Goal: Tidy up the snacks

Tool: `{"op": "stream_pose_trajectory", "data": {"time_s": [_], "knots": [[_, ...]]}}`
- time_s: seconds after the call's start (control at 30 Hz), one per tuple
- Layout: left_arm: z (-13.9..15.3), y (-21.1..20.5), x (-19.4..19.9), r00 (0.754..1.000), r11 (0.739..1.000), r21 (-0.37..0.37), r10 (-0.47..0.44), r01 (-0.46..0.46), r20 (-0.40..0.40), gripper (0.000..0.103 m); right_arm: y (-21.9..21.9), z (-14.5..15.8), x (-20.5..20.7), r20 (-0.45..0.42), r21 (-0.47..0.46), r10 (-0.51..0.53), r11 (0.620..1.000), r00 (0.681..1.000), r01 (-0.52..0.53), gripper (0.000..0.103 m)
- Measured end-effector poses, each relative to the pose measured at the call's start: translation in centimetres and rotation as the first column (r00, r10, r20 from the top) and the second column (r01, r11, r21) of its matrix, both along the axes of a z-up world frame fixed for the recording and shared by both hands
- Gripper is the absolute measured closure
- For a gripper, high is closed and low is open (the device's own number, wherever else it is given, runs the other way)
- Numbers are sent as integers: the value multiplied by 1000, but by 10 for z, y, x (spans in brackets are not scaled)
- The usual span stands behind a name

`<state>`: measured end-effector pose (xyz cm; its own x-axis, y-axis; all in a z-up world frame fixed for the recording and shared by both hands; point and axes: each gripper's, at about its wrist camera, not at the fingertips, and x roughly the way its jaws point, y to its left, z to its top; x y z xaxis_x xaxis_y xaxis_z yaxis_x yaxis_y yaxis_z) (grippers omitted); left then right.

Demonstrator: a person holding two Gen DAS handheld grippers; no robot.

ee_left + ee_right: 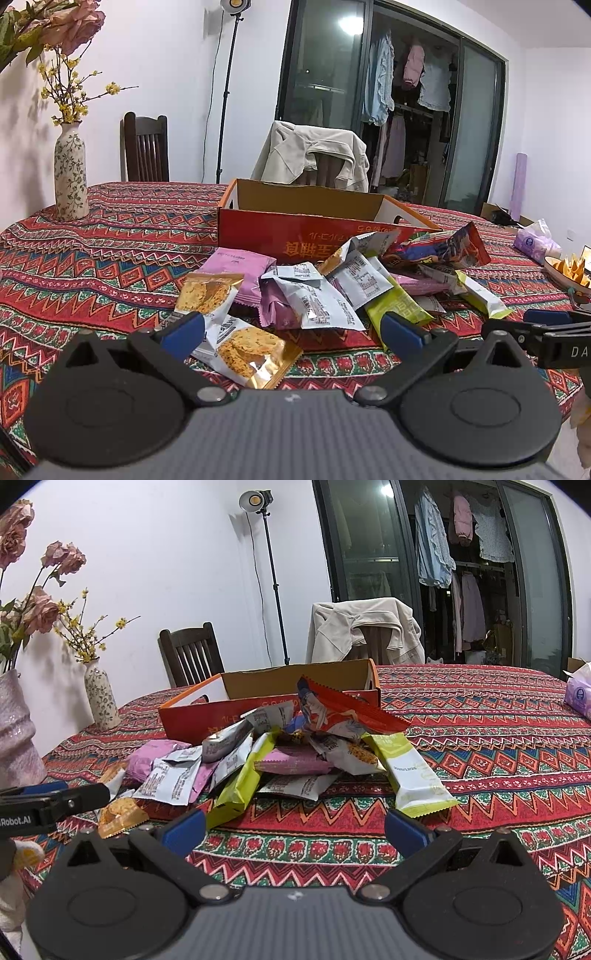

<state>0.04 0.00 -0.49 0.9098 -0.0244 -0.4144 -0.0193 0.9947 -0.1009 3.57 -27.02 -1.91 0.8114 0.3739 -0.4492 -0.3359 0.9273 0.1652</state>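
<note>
Patterned red cloth covers the table (110,251), and on it sits a heap of snack packets (332,288) in front of an open orange box (314,218). From what both views show, the box looks empty: only bare cardboard walls are visible inside, though its floor is hidden behind the near wall. So the sorting appears barely begun, with every packet left to move.

The left gripper (291,332) has its jaws spread wide and holds nothing. A cookie packet (247,350) lies between them, just ahead of the left jaw, with a second cookie packet (207,291) a little farther out. A green bar (399,310) rests just beyond the right jaw.

The right gripper (293,829) is also spread wide and empty. Only bare cloth lies between its jaws. A green bar (240,786) sits just ahead of its left jaw, and a green-and-white bar (410,775) just ahead of its right jaw. Farther out, a red wrapper (343,709) tops the heap, leaning against the box.

A likely first pick is the cookie packet already framed by the left jaws.
</note>
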Motion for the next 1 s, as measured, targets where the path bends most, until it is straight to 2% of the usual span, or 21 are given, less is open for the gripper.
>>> {"op": "stream_pose_trajectory", "data": {"time_s": [0.63, 1.0], "knots": [[-1, 9, 3, 1000, 1000, -16, 11, -11, -11, 0, 5, -4, 3, -10, -4, 1, 1000, 1000, -1, 0], [0, 46, 39, 989, 991, -7, 135, -135, -64, 0, 15, -7, 11, -25, -23, 17, 1000, 1000, -17, 0]]}}
